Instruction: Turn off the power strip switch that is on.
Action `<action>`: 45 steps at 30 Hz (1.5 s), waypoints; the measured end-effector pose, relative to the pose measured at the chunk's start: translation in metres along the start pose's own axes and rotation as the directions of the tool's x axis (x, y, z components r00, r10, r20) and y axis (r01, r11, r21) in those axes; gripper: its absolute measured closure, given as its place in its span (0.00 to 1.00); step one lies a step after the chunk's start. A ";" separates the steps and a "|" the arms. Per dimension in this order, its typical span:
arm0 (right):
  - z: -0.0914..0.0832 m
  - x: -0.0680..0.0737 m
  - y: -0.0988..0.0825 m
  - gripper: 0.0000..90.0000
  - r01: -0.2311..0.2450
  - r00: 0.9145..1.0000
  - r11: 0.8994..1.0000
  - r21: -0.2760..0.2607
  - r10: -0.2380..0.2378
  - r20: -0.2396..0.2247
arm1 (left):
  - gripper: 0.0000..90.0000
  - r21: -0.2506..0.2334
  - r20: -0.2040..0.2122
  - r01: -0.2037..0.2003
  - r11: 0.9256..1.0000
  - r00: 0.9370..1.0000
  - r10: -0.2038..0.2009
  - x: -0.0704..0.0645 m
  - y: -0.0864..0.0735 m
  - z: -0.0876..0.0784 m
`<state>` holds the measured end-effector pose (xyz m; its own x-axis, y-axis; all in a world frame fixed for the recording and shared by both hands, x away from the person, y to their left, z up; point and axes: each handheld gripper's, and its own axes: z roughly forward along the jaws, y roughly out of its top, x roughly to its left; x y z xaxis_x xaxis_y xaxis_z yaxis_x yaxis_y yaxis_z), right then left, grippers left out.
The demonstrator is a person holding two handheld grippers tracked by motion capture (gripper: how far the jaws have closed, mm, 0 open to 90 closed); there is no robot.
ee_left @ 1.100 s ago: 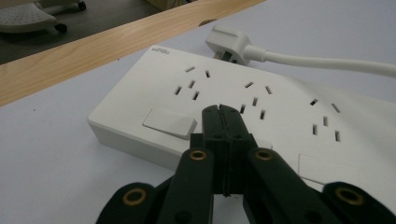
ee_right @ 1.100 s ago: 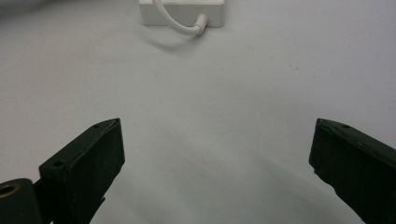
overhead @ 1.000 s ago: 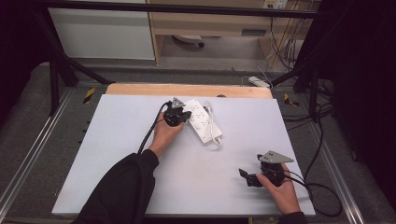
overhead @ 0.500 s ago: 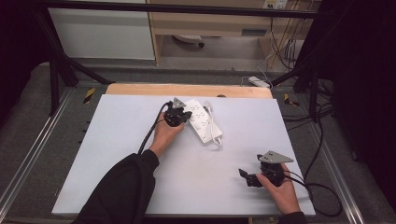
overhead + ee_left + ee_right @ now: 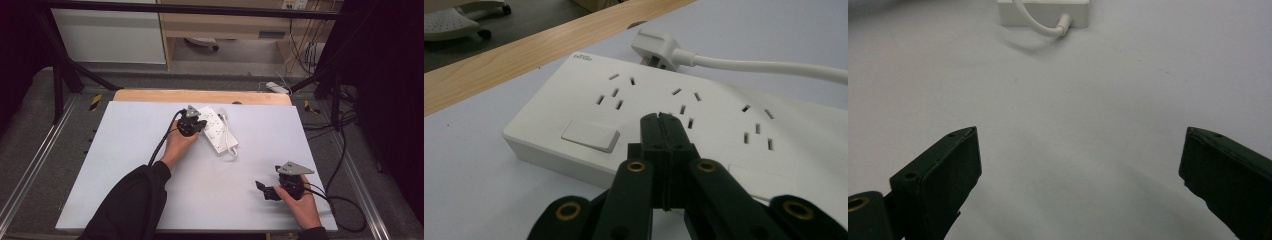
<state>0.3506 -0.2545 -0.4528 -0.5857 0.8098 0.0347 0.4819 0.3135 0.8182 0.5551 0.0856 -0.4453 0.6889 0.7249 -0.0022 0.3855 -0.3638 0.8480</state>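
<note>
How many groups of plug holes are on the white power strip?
3 show on the power strip in the left gripper view: one above the switch, one just past the left gripper, one farther right. More may lie beyond the frame.

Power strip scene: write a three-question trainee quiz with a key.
1. True or false: the left hand-held gripper is shut with nothing between its tips, over the power strip.
2. What lies loose on the table beside the strip's far end?
A) a white plug
B) a red cup
C) a screwdriver
3. Fill in: the right hand-held gripper has its jaws ____ above bare table.

Key: 1 true; 2 A; 3 open.
</note>
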 end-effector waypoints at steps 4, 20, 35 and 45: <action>0.000 0.000 0.000 0.04 0.000 1.000 1.000 0.000 0.000 0.000 | 1.00 -0.005 0.001 0.001 1.000 1.000 -0.001 0.000 0.001 -0.001; 0.000 0.000 0.000 0.04 0.000 1.000 1.000 0.001 0.000 -0.002 | 0.95 -0.026 0.025 0.031 0.999 0.999 -0.030 -0.001 0.003 -0.005; 0.001 0.001 0.000 0.04 0.003 1.000 1.000 0.005 -0.003 -0.001 | 0.86 -0.051 0.032 0.052 0.997 0.998 -0.050 0.001 0.005 -0.020; 0.001 0.001 0.000 0.04 0.004 1.000 1.000 0.010 -0.004 0.001 | 0.73 -0.067 0.019 0.054 0.996 0.998 -0.053 0.004 0.010 -0.030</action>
<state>0.3506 -0.2534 -0.4535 -0.5870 0.8090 0.0306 0.4858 0.3218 0.8127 0.5434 0.1023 -0.4209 0.6791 0.7318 -0.0574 0.3805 -0.2840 0.8801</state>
